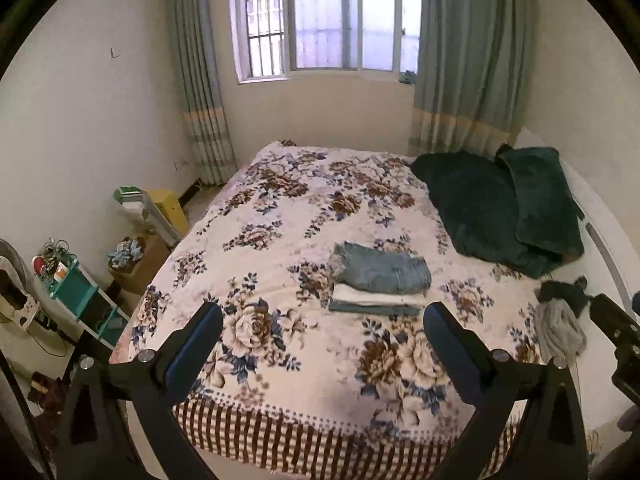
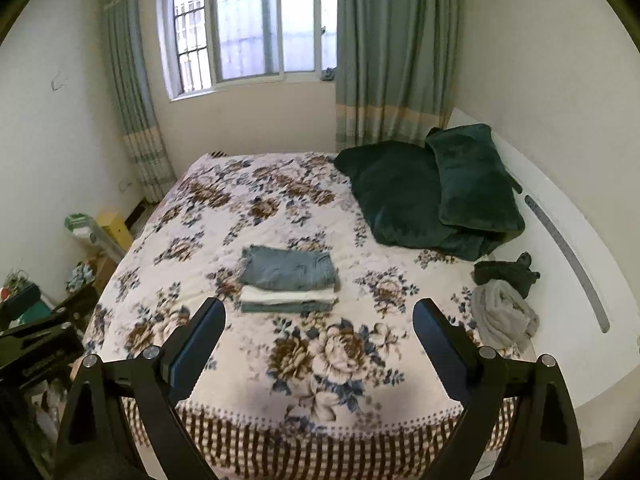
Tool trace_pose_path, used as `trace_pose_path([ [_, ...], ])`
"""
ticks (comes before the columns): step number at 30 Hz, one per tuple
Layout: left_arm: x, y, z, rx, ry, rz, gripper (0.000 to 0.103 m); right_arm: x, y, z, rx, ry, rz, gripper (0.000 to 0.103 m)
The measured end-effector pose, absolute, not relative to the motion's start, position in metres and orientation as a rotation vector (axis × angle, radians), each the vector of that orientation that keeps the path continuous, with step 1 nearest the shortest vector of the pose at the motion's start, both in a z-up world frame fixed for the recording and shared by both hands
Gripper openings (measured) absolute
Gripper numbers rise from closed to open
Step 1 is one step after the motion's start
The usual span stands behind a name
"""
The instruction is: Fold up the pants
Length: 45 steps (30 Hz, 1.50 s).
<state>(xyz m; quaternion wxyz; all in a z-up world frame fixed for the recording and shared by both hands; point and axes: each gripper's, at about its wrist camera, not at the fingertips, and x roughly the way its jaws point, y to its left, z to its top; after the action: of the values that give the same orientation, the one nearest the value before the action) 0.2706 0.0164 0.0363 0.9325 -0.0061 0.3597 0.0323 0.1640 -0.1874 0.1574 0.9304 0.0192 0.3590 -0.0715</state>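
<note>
Both the left tool (image 1: 322,326) and the right tool (image 2: 318,320) are hovering wide open and holding nothing above the bed (image 1: 280,216). The folded blue jeans (image 1: 382,268) are lying atop a small stack of folded clothes (image 1: 376,304) mid-bed, while unfolded grey pants (image 2: 502,314) are sitting crumpled near the right edge.

The folded stack (image 1: 378,286) shows only its front edges below the top jeans, so what the lower layers are cannot be told; the dark garment (image 2: 506,272) beside the grey one (image 2: 504,314) is too crumpled to identify; shelf clutter (image 1: 54,262) is too small to read
</note>
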Motion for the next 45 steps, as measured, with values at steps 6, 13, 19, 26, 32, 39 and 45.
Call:
trace_pose_path([
  [6, 0.303, 0.010, 0.016, 0.010, 0.765, 0.085, 0.103, 0.211, -0.199, 0.136, 0.023, 0.721, -0.176, 0.097],
  [13, 0.333, -0.003, -0.009, 0.038, 0.808, 0.087, 0.103, 0.253, -0.204, 0.099, 0.021, 0.772, -0.160, 0.097],
  [19, 0.351, -0.015, -0.018, 0.061, 0.817, 0.073, 0.103, 0.277, -0.208, 0.074, 0.020, 0.800, -0.158, 0.097],
  [26, 0.359, -0.022, -0.022, 0.068, 0.825, 0.068, 0.103, 0.288, -0.208, 0.060, 0.017, 0.821, -0.151, 0.097],
  [32, 0.362, -0.024, -0.026, 0.054, 0.831, 0.062, 0.103, 0.289, -0.207, 0.057, 0.019, 0.829, -0.137, 0.098],
  [39, 0.363, -0.023, -0.029, 0.044, 0.838, 0.057, 0.103, 0.289, -0.207, 0.055, 0.028, 0.832, -0.128, 0.099],
  [45, 0.363, -0.019, -0.026, 0.053, 0.820, 0.064, 0.103, 0.284, -0.208, 0.048, 0.041, 0.837, -0.122, 0.099],
])
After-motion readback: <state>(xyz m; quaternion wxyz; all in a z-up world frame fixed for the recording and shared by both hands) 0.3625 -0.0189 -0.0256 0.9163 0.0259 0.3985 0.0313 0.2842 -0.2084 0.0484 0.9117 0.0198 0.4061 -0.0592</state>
